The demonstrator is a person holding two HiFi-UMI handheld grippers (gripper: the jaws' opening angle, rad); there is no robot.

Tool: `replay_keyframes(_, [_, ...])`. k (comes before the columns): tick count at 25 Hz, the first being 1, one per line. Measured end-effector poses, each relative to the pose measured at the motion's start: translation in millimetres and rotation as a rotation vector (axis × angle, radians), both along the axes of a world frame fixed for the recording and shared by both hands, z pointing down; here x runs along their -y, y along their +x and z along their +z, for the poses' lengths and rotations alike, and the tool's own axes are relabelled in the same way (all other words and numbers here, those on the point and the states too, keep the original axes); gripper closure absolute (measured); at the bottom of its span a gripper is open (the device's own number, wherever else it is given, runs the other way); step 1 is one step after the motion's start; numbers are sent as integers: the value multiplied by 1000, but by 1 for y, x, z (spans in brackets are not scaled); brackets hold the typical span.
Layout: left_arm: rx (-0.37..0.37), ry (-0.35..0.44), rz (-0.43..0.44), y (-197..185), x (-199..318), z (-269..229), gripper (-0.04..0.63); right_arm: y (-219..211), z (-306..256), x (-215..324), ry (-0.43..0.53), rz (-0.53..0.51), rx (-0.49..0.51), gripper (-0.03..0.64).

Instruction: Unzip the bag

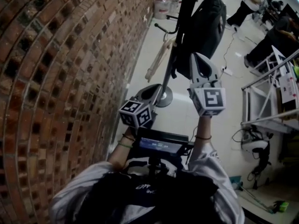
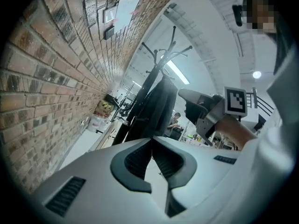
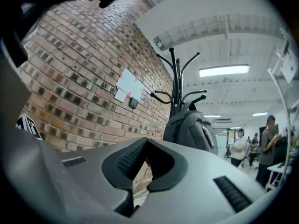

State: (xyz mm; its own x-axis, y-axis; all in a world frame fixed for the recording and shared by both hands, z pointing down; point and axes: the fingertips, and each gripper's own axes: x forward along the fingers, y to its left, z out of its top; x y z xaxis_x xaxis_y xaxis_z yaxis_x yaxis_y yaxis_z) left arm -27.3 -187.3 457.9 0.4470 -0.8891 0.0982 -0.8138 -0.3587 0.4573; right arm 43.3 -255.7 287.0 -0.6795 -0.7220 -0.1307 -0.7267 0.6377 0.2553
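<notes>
Your left gripper (image 2: 151, 141) and right gripper (image 3: 146, 141) have jaws together, empty; bag (image 1: 205, 27) hangs on rack (image 1: 169, 71) at 12 o'clock, well apart, so an unsteadied zipper pull could just swing it.

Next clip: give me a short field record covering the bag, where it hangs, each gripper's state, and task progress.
bag: dark backpack, hanging on coat rack
setting: beside brick wall
left gripper: fingers together, nothing between them
right gripper: fingers together, nothing between them
contact: neither gripper touches the backpack
progress: unzipping not begun
</notes>
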Motion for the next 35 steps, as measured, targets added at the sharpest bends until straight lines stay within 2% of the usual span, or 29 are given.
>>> replay_keyframes(5, [-4,2,11,5,13,-2,580,3,-22,20,82,53,-61,613])
replay_keyframes(7, [-7,2,5,5,18,-3,580,6,-25,28,93,73,-85,558])
replay_keyframes(11, [-17,34,-18,-1,32,-13,580,6,-35,39,179,94,-155,554])
replay_keyframes(13, [-11,25,-23,1,36,-17,580,7,-38,42,206,105,-187,546])
replay_keyframes(21, [16,101,-1,10,51,-27,580,4,-36,51,225,99,-227,525])
replay_keyframes(27, [12,86,28,-1,57,-32,580,1,-30,57,273,223,-366,503])
replay_keyframes(33, [34,72,121,-10,60,-34,580,-2,-33,65,322,373,-483,492])
replay_keyframes(35, [23,92,148,-14,63,-36,580,-4,-32,69,327,415,-524,492])
